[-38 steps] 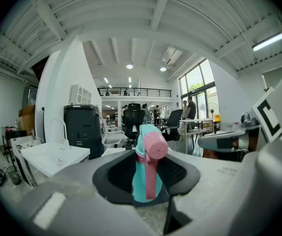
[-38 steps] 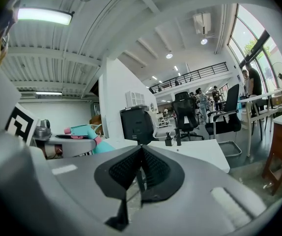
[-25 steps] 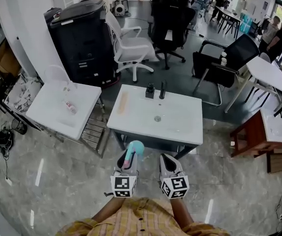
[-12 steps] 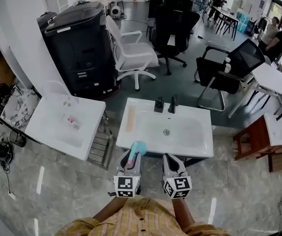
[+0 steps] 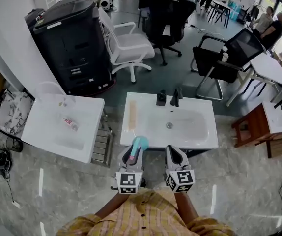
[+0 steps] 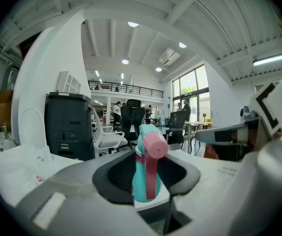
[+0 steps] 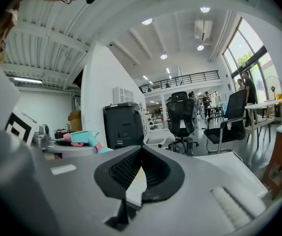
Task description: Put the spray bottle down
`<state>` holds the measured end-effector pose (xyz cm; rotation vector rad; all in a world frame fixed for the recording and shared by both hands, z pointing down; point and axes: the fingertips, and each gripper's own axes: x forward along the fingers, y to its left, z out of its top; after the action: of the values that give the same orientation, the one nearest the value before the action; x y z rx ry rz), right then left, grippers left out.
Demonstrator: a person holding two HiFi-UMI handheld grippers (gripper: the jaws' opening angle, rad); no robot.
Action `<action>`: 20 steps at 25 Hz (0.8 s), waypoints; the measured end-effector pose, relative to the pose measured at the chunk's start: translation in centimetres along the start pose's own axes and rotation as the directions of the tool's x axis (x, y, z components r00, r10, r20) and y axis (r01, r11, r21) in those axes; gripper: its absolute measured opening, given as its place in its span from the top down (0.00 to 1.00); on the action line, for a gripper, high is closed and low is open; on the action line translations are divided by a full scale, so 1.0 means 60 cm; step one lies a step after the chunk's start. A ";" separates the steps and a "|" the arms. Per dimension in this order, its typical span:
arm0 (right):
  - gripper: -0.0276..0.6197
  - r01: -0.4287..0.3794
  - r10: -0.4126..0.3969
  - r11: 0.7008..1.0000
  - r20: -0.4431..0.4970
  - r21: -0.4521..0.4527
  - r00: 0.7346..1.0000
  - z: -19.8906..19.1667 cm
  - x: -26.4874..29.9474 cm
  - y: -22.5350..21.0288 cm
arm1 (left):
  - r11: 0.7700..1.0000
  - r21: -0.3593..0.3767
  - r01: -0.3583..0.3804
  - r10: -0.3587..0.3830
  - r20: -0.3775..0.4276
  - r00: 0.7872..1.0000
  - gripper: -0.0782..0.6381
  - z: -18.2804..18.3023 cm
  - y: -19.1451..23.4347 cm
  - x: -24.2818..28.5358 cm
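The spray bottle [image 5: 139, 143] is teal with a pink nozzle. It stands upright between the jaws of my left gripper [image 5: 133, 155], which is shut on its body [image 6: 142, 183]. It hangs just short of the front edge of the white table [image 5: 200, 137] that has a sunken basin. My right gripper [image 5: 174, 154] is level with the left one and close beside it, shut with nothing in it [image 7: 137, 183]. In the right gripper view the bottle [image 7: 82, 137] shows at the left.
On the table's far edge stand two dark fittings [image 5: 161, 98], and a pale wooden strip [image 5: 132, 115] lies at its left. A second white table [image 5: 42, 132] is at the left, a black cabinet [image 5: 74, 38] and office chairs [image 5: 126, 41] behind, a brown stool [image 5: 251, 132] at the right.
Both grippers, and the view with them, have come forward to the white table's front edge. The bottle stays in the left gripper.
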<state>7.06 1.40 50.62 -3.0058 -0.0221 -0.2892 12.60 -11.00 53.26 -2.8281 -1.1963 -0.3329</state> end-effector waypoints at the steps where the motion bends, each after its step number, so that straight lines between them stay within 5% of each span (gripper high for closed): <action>1: 0.95 0.004 -0.004 1.000 -0.002 -0.003 1.000 0.001 0.001 0.001 | 1.000 -0.004 0.001 -0.001 -0.001 1.000 0.71 -0.001 0.003 0.001; 20: 0.95 -0.012 0.012 1.000 -0.027 -0.003 1.000 0.001 0.063 -0.030 | 1.000 0.009 -0.001 0.002 -0.011 1.000 0.71 0.012 0.020 0.081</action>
<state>10.74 3.19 51.51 -3.0037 -0.0014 -0.3288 16.87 -8.31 53.65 -2.8154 -1.1904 -0.3417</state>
